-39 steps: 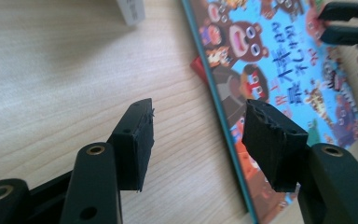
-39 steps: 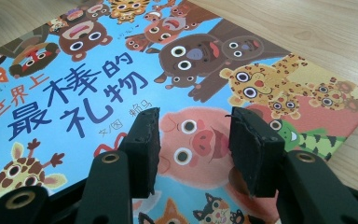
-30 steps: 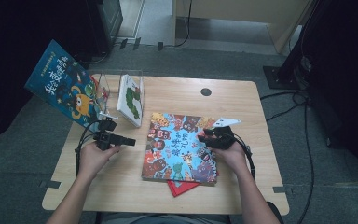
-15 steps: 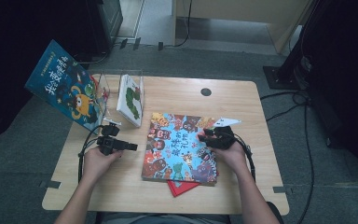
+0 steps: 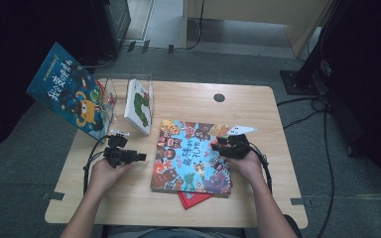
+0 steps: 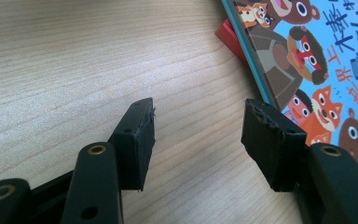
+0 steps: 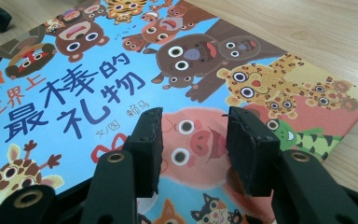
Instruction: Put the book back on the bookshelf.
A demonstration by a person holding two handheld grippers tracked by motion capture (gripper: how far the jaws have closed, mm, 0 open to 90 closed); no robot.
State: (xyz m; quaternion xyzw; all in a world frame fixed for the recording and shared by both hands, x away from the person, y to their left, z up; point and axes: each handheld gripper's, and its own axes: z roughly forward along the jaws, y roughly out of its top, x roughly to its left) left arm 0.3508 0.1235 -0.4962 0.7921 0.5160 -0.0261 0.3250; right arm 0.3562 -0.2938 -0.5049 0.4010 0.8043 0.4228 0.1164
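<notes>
- Lying flat mid-desk (image 5: 258, 104): animal picture book (image 5: 191, 156) over a red book (image 5: 193, 198)
- left tongs (image 6: 198, 133) wide, empty, beside its edge
- right tongs (image 7: 193, 151) part-open above the cover, gripping nothing
- risk: flat cover gives no bite, book skids off the red one

In the high view, lower centre, a red book (image 5: 194, 198) lies mostly hidden under the animal picture book (image 5: 191, 156), with a corner poking out. In the left gripper view, the top and right edges cut that picture book (image 6: 317, 60) off. At upper left of the high view, the clear stand (image 5: 110, 96) is partly hidden by the dark blue book (image 5: 69, 96).
</notes>
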